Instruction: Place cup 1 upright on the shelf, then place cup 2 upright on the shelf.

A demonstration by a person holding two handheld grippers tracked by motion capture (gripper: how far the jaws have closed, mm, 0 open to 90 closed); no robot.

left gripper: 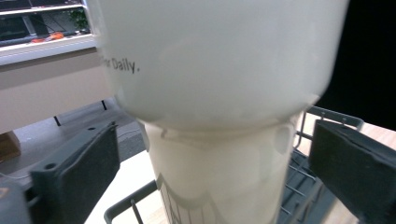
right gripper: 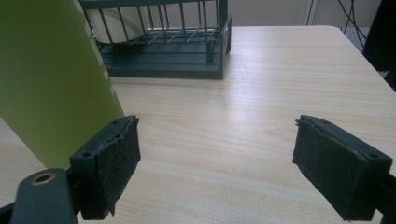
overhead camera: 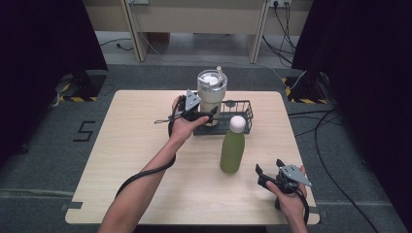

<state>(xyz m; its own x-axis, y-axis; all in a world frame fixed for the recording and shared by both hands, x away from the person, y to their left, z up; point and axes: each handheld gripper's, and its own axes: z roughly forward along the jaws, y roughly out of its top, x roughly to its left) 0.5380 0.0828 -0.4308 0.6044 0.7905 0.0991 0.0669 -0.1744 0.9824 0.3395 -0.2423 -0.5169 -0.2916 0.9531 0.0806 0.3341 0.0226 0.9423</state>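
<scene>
Where the pale wood table (overhead camera: 145, 160) stands on grey carpet between black drapes, one tumbler, one wire rack, one green bottle and two grippers can be counted. The left gripper (overhead camera: 206, 115) has its jaws spread either side of the cream tumbler (overhead camera: 211, 97), pads clear of its wall; the tumbler stands in the rack (overhead camera: 245, 116). The bottle (overhead camera: 232, 145) stands just before the rack. The right gripper (overhead camera: 265, 175) hovers wide open and empty beside the bottle.
</scene>
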